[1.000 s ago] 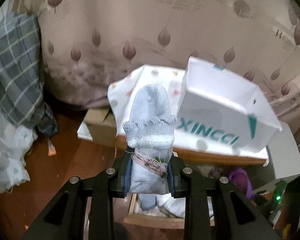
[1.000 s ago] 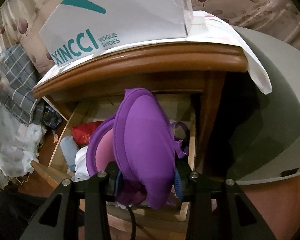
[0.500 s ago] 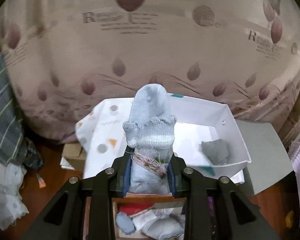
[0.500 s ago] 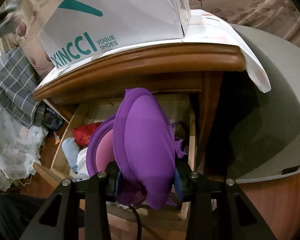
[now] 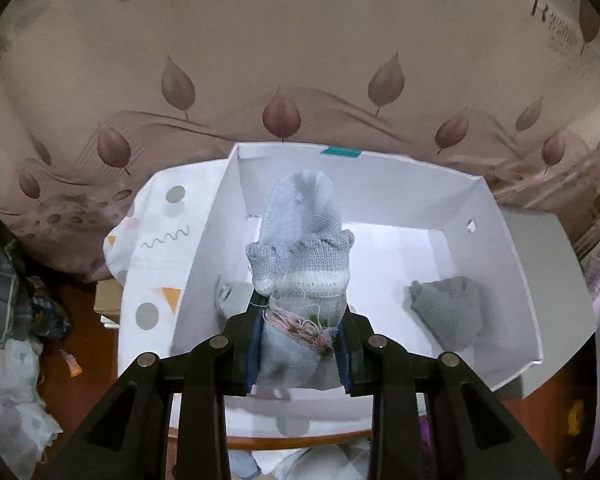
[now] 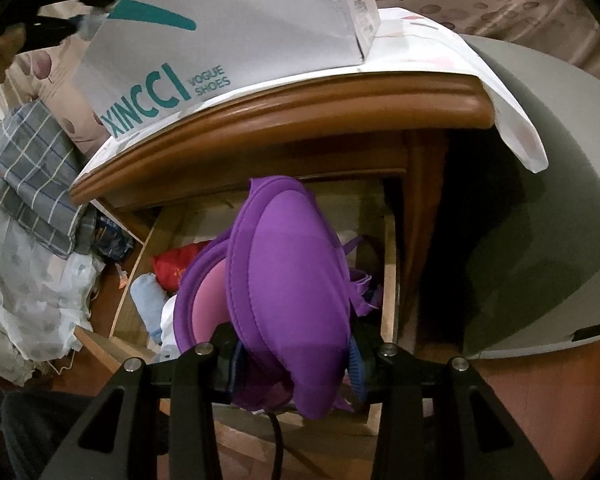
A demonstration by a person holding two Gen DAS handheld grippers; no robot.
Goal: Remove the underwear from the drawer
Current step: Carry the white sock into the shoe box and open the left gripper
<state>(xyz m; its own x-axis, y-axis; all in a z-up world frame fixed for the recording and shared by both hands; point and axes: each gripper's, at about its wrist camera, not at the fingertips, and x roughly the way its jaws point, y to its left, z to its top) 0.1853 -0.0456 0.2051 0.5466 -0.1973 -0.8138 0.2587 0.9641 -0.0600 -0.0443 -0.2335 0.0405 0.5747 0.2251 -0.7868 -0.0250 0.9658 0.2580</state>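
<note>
Progress partial: left claw (image 5: 298,354) grips a grey sock (image 5: 302,264) above the white shoebox (image 5: 512,280), right claw (image 6: 296,364) clamps a purple bra (image 6: 288,280) over the open drawer (image 6: 388,264), more garments left inside.

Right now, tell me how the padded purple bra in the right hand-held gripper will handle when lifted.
The padded purple bra probably keeps its shape: its moulded cup stands upright above the right hand-held gripper. It looks light for its bulk. Its thin purple strap trails loose and may snag on the open wooden drawer.
</note>
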